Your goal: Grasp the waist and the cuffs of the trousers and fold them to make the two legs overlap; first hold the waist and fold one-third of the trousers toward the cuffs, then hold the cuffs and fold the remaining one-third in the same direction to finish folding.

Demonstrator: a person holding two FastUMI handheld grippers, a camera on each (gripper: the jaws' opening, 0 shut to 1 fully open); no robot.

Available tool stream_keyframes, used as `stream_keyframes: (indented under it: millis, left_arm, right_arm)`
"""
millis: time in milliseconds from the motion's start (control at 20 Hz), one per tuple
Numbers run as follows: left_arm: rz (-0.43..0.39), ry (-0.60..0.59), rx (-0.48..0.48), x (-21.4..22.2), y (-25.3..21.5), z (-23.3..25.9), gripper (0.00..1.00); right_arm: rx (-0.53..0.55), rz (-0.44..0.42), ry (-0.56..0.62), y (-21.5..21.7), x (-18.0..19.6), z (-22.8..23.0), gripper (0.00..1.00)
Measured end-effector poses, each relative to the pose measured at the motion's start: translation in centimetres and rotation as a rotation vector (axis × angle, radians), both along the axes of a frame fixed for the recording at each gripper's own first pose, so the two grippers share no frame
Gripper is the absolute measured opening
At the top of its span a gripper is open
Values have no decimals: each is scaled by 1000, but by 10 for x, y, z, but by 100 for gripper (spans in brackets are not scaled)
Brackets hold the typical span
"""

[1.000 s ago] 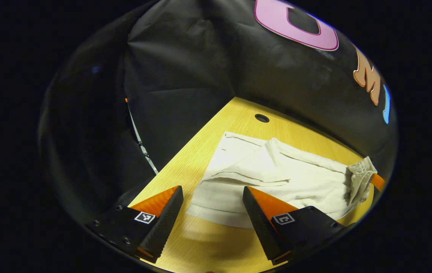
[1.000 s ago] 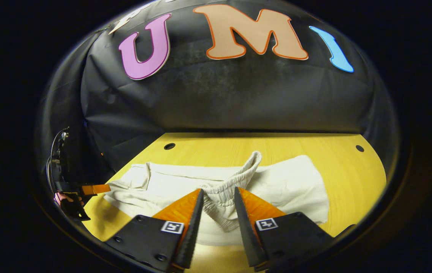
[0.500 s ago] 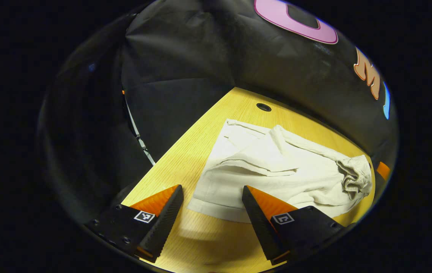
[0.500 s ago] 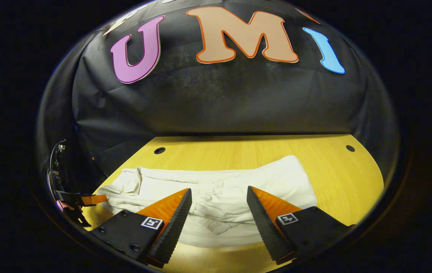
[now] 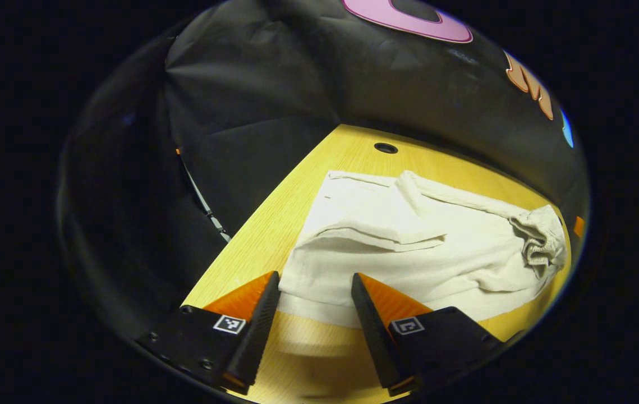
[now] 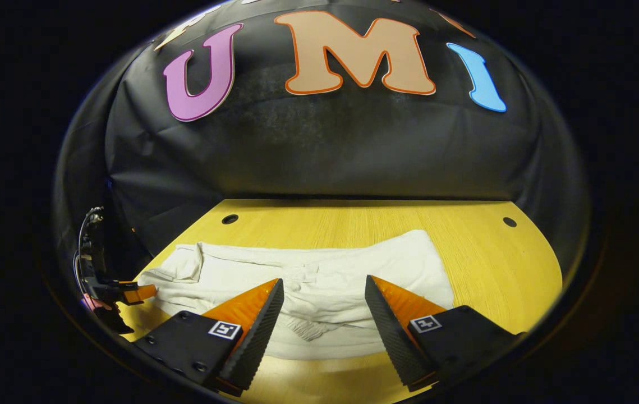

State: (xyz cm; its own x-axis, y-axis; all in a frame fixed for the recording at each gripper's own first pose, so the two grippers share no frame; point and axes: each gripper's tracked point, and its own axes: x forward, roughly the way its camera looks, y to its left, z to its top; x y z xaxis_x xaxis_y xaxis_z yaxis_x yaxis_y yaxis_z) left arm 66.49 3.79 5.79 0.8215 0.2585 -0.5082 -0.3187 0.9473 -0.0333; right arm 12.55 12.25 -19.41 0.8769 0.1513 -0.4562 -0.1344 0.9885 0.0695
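Hovering just above the table (image 5: pixel 274 224), the left gripper (image 5: pixel 311 292) has its jaws spread and released, with the near cuff edge of the trousers (image 5: pixel 409 247) lying between the fingertips but not pinched. In the left gripper view the trousers stretch away from that gripper along the table, pale and creased, with one leg layered over the other and the gathered waist (image 5: pixel 541 244) bunched at the far end. A round hole (image 5: pixel 385 148) in the table sits beyond the trousers, near the back edge.

The right gripper (image 6: pixel 323 294) is likewise released, jaws wide apart, poised over the folded waist end of the trousers (image 6: pixel 319 269) without touching the cloth. In the right gripper view the trousers lie flat across the middle of the table (image 6: pixel 493 264), running leftward to the left gripper (image 6: pixel 128 293), which sits at their cuff end. Two holes (image 6: pixel 229 219) mark the table's far corners, behind the trousers. Black cloth (image 6: pixel 325 151) hangs as a wall directly behind the table and wraps round its left side.
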Motion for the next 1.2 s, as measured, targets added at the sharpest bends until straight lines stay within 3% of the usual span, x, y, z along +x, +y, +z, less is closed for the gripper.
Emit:
stream_keyframes:
  millis: [150, 200, 250, 350, 600, 800, 1200]
  left_arm:
    - [-26, -19, -19, 8, -16, -1, 29]
    - [-22, -36, -37, 10, -18, -1, 24]
    - [-22, -61, -60, 12, -19, 3, 12]
    - [-12, -87, -92, 12, -19, 5, 3]
    - [-21, -148, -166, 15, -35, 26, 0]
    - [-69, -191, -147, 19, -61, 62, 0]
    - [-320, -309, -47, 53, -204, 158, 0]
  right_arm:
    - [-4, -9, 3, -6, -4, 0, 94]
    - [-4, -14, 1, -9, -5, -1, 94]
    - [-9, -19, 0, -12, -6, -1, 94]
    - [-19, -33, 2, -21, -8, -2, 94]
    - [-15, -86, -15, -52, -10, 16, 93]
    - [-7, -128, -22, -81, -17, 24, 94]
    - [11, -168, 3, -150, -43, 24, 93]
